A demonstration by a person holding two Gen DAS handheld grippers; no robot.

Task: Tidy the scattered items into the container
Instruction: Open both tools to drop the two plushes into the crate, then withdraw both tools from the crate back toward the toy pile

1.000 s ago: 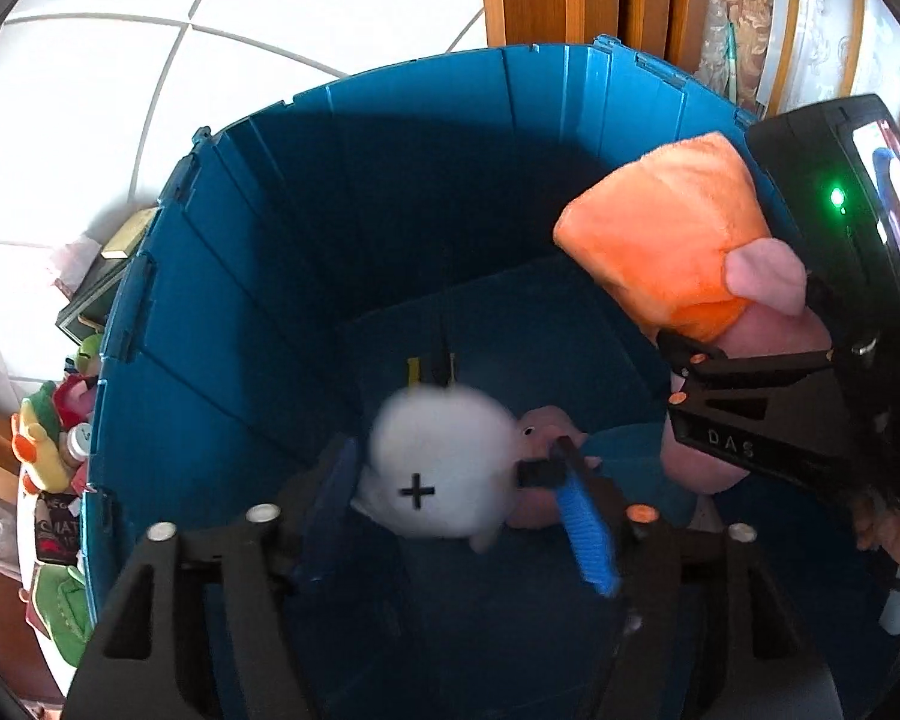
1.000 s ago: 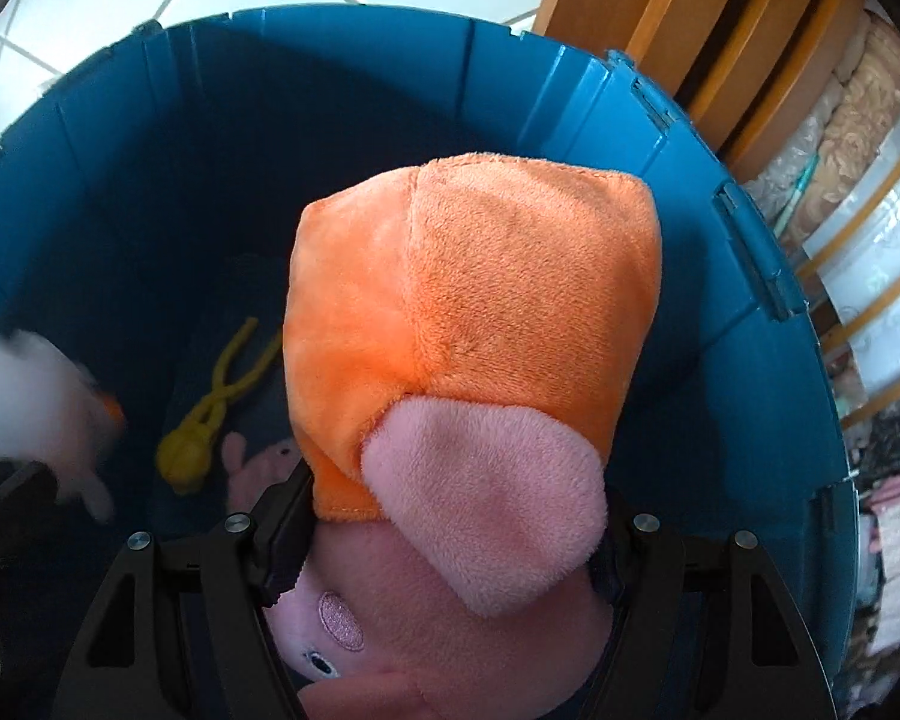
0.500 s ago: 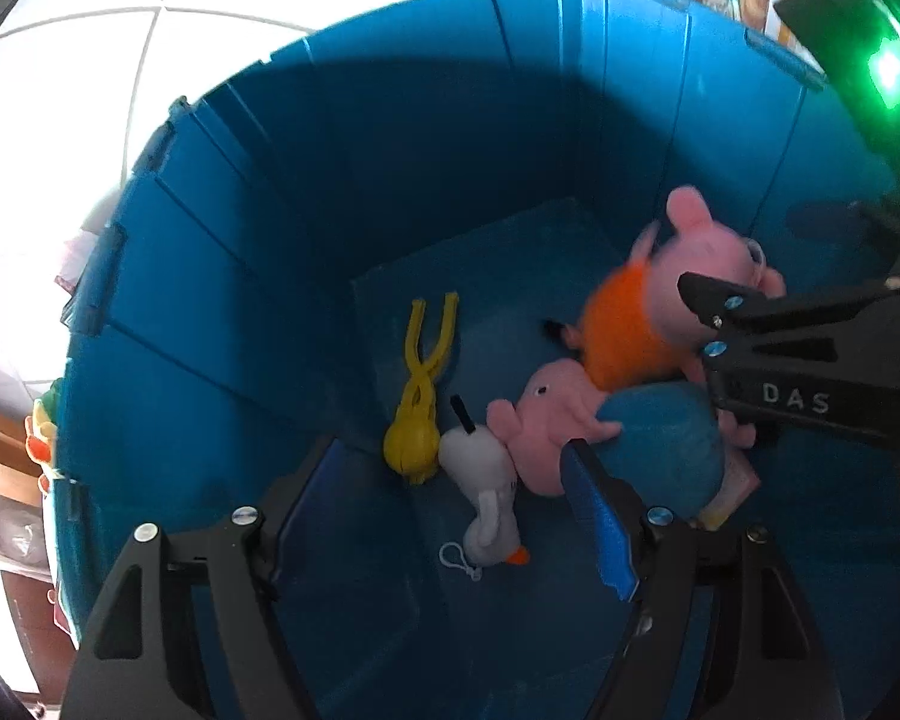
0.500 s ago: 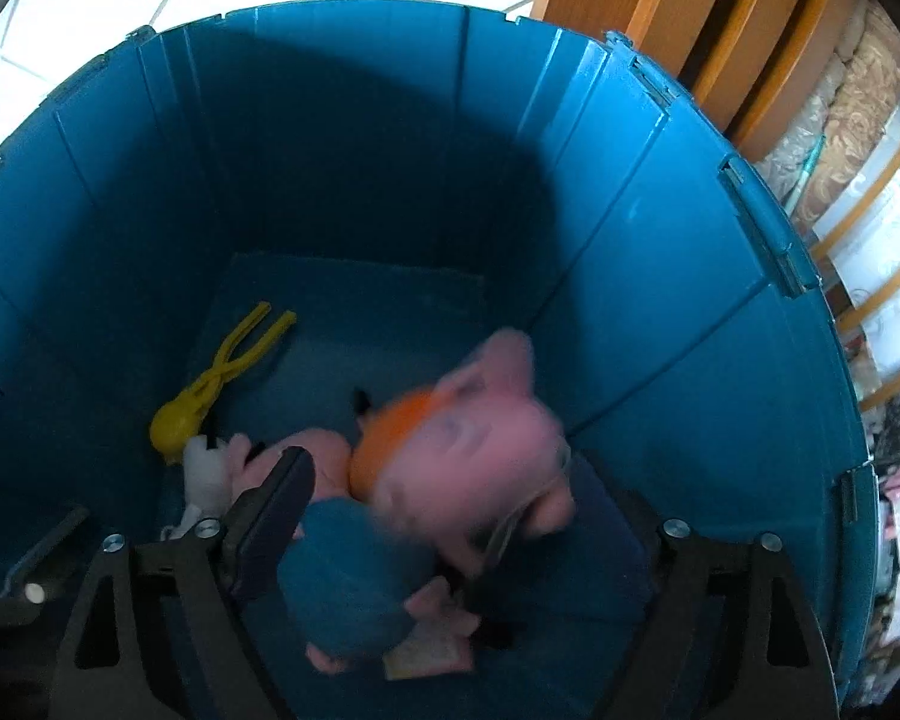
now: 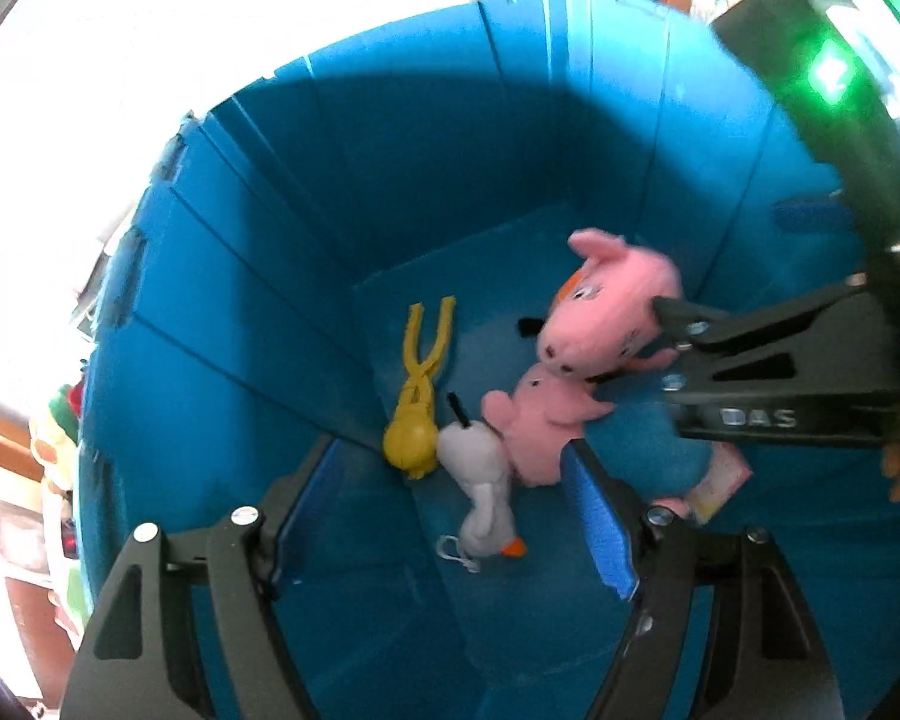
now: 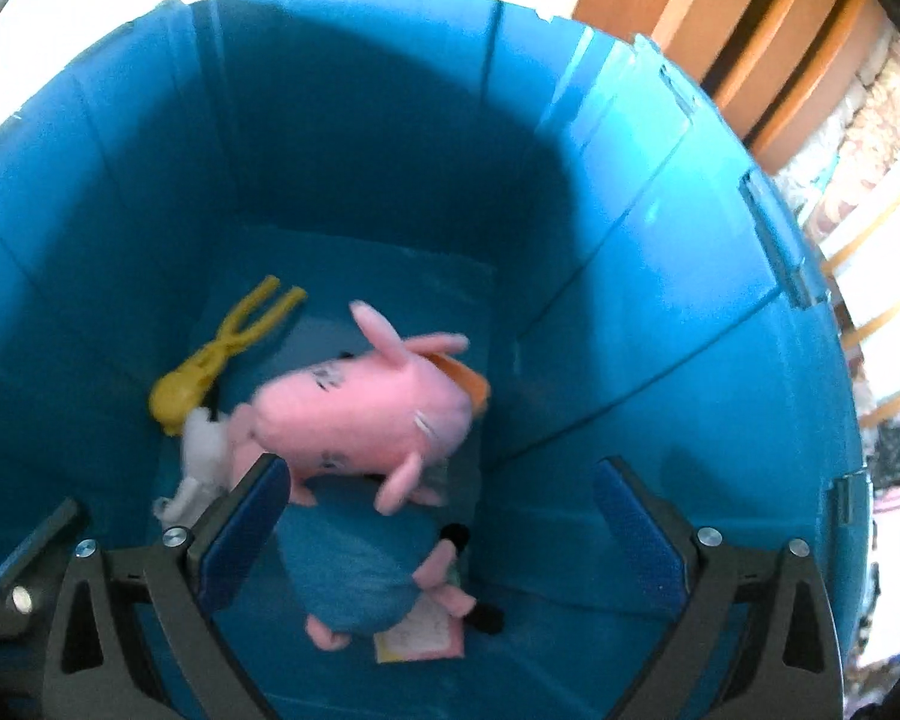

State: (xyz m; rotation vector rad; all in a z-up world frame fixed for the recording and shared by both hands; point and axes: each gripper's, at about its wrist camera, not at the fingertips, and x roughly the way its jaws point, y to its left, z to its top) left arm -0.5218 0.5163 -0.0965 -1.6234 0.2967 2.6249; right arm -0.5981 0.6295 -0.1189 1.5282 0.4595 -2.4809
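Both grippers hang open and empty over a deep blue bin (image 5: 258,324) (image 6: 660,312). On its floor lie a pink pig plush in an orange dress (image 5: 606,312) (image 6: 366,414), a second pig plush in blue (image 5: 546,426) (image 6: 354,588), a white goose plush (image 5: 483,486) (image 6: 201,450) and a yellow plastic clamp toy (image 5: 417,408) (image 6: 210,360). My left gripper (image 5: 450,510) is above the goose. My right gripper (image 6: 444,522) is above the blue pig; its body shows at the right of the left wrist view (image 5: 810,372).
Wooden furniture (image 6: 750,48) stands behind the bin. White tiled floor (image 5: 210,30) lies to the left. Several colourful toys (image 5: 60,450) lie outside the bin's left wall.
The left gripper has let go of the white goose and the right gripper has let go of the orange-dressed pig. Both plushes fell to the bin floor. Both grippers rose slightly.
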